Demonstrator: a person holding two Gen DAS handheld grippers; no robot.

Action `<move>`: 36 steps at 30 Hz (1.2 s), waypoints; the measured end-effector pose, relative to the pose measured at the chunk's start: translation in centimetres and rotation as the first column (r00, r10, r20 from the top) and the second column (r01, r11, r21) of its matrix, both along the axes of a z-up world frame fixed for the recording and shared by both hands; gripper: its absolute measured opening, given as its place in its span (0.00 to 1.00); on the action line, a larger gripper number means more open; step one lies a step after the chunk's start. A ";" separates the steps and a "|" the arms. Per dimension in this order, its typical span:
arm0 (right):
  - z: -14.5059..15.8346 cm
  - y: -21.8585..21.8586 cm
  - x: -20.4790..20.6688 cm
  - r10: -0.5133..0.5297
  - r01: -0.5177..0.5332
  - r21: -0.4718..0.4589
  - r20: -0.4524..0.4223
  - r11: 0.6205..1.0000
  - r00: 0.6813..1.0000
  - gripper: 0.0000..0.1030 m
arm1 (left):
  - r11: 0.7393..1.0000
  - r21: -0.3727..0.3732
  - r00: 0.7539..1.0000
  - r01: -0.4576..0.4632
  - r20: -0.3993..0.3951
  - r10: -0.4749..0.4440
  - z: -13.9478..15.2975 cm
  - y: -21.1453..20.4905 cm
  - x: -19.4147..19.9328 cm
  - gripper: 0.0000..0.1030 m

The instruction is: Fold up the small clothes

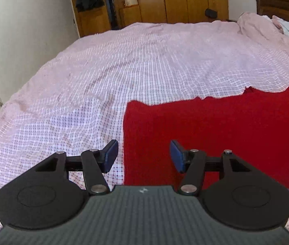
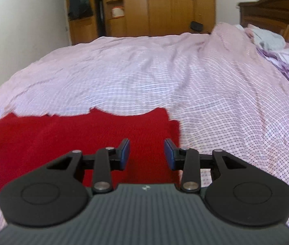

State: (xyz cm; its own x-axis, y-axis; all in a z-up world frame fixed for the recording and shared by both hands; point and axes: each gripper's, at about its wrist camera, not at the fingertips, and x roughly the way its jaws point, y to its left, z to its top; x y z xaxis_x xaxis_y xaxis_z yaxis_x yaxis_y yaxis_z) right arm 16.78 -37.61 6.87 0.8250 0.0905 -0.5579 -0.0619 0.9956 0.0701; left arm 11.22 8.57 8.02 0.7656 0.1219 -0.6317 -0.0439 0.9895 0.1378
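In the left wrist view, the left claw [image 1: 143, 156] stands with its two blue-padded black fingers apart and nothing between them, above the left edge of a red, fuzzy knitted garment [image 1: 216, 134]. The garment lies flat as a rough rectangle on the bed's pink-and-white checked, finely woven cover [image 1: 124, 65], its far edge slightly ragged. Behind the bed stand a smooth light-wood wardrobe [image 1: 175, 0] and a dark carved wooden headboard [image 1: 283, 2], with crumpled pink bedding [image 1: 254, 28] heaped near it.

In the right wrist view, the right claw [image 2: 146, 154] also has its blue pads apart, gripping nothing, above the garment's right edge [image 2: 73, 138]. The red knit spreads to the left over the checked cover [image 2: 216, 94], which is softly wrinkled. Rumpled purple-and-white cloths [image 2: 287, 61] lie by the headboard [image 2: 275, 8].
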 end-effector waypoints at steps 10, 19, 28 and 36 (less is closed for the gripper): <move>-2.4 -1.9 6.3 -0.052 0.058 0.074 -0.073 0.996 0.996 0.39 | 0.992 -0.082 0.994 -0.096 -0.061 0.091 -1.3 1.5 3.0 0.60; -3.7 -0.3 7.6 -0.001 0.006 0.069 -0.082 0.998 0.997 0.38 | 0.985 -0.095 0.987 -0.146 -0.076 0.139 -2.3 1.6 6.0 0.61; -0.6 -1.2 3.2 -0.080 0.070 0.072 0.143 0.995 0.986 0.13 | 0.984 -0.157 0.995 -0.086 0.027 0.091 -2.2 0.4 6.4 0.17; -4.9 -1.0 6.7 -0.089 0.090 0.030 -0.033 0.996 0.996 0.14 | 0.990 -0.086 0.994 -0.109 -0.008 0.109 -4.3 -0.5 7.8 0.19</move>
State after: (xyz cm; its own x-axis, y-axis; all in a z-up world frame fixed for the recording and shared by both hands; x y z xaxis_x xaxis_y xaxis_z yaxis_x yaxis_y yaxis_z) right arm 23.45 -38.58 2.00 0.8124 0.0352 -0.5821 0.0298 0.9944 0.1017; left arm 19.01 8.11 3.75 0.7487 0.1495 -0.6459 -0.1514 0.9870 0.0530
